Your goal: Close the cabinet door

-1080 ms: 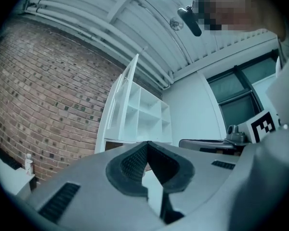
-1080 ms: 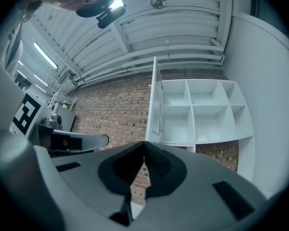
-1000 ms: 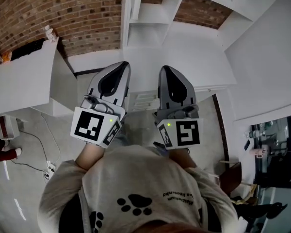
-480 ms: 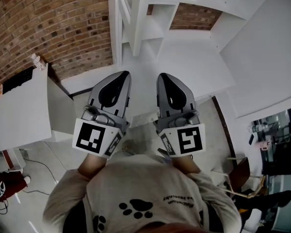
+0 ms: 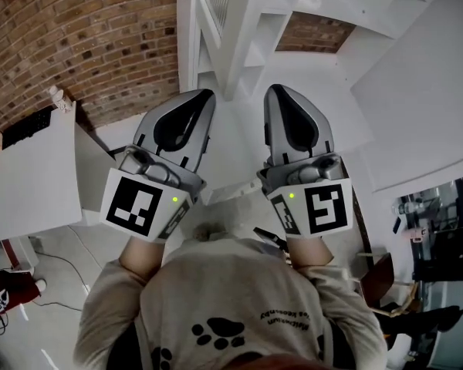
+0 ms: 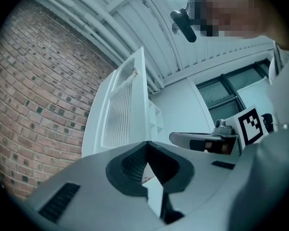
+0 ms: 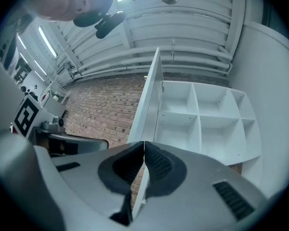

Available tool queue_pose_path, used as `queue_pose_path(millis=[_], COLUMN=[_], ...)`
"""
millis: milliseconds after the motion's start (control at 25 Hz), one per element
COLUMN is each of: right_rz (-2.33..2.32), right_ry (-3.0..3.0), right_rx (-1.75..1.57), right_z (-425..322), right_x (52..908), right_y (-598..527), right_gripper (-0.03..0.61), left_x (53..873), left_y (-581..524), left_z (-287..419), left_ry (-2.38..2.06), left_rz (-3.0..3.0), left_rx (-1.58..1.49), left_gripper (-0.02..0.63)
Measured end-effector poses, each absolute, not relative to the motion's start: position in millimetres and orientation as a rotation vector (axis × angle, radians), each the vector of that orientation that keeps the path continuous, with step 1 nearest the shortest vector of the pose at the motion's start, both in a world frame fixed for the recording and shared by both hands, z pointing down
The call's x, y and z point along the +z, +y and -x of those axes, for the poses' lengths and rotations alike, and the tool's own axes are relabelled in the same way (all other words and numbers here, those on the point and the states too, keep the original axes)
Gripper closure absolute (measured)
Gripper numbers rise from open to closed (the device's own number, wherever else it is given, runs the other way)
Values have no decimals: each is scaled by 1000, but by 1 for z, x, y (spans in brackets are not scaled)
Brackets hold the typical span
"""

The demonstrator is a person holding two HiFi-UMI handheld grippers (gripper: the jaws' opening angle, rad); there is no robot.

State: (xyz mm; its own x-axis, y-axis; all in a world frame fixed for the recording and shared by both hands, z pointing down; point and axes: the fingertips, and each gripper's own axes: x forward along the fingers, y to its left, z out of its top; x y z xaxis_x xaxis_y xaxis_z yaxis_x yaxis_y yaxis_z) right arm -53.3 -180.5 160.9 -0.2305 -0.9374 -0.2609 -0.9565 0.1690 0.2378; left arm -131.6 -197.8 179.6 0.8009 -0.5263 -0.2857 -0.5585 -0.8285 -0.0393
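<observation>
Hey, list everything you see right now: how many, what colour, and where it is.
cabinet door: one, white, slatted, standing open ahead of both tongs
cabinet shelves: one unit, white, right of the door
brick wall: one, red-brown, left of the door
table: one, white, far left
bottle: one, pale, at the table's far corner
sweatshirt: one, beige with black paw print, bottom
left tongs: one, grey, shut, empty
right tongs: one, grey, shut, empty

The cabinet door [image 6: 121, 114] is smooth, matt white; the brick wall [image 6: 43, 90] rough.
</observation>
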Motion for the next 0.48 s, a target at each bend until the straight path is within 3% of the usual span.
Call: queue_pose_path(millis=[480], right_rz=[1769], right_ry=[2421], right_rx=[618], right_z=[65], right_x=[99], right_y=[-191], right_gripper=[566], left_x=[128], left_y=[-204], left_z=[129], left_ry=[760], left_rz=[2861], left_rx=[378], left_gripper=[604])
